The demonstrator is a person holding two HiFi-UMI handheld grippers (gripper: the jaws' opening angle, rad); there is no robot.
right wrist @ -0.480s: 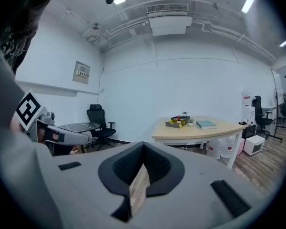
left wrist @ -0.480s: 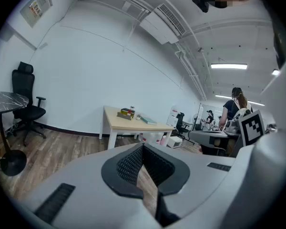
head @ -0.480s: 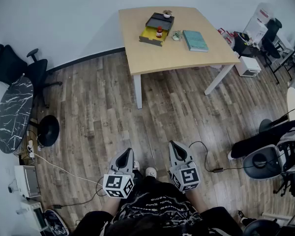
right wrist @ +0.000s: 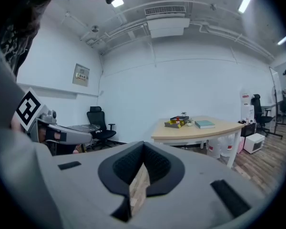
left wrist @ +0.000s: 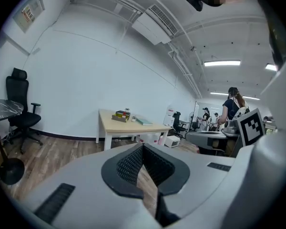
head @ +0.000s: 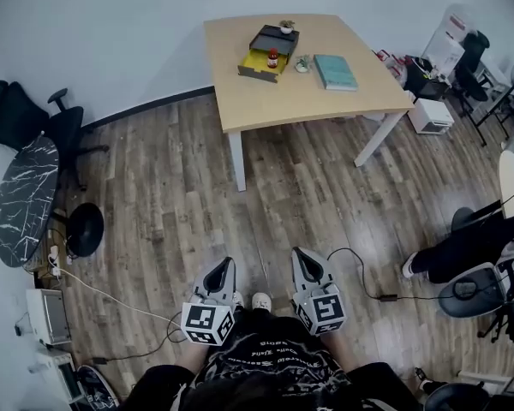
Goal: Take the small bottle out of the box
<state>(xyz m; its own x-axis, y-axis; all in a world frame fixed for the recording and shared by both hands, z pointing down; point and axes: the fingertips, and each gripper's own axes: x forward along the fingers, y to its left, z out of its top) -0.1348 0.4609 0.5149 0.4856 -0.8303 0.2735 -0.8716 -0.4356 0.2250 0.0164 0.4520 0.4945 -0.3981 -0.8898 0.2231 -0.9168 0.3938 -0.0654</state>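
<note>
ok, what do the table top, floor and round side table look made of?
Table top: light wood or laminate, matte, uniform tan.
Floor: wood-look planks, mixed browns, seams visible, slight sheen.
Round side table: black marble or marble print, white veining.

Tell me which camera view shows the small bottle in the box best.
The head view. Looking down from above, it shows the small bottle, red, standing in the yellow-lined box on the table. Both gripper views see that box only from the side and far off, and the bottle there is too small to make out clearly.
</note>
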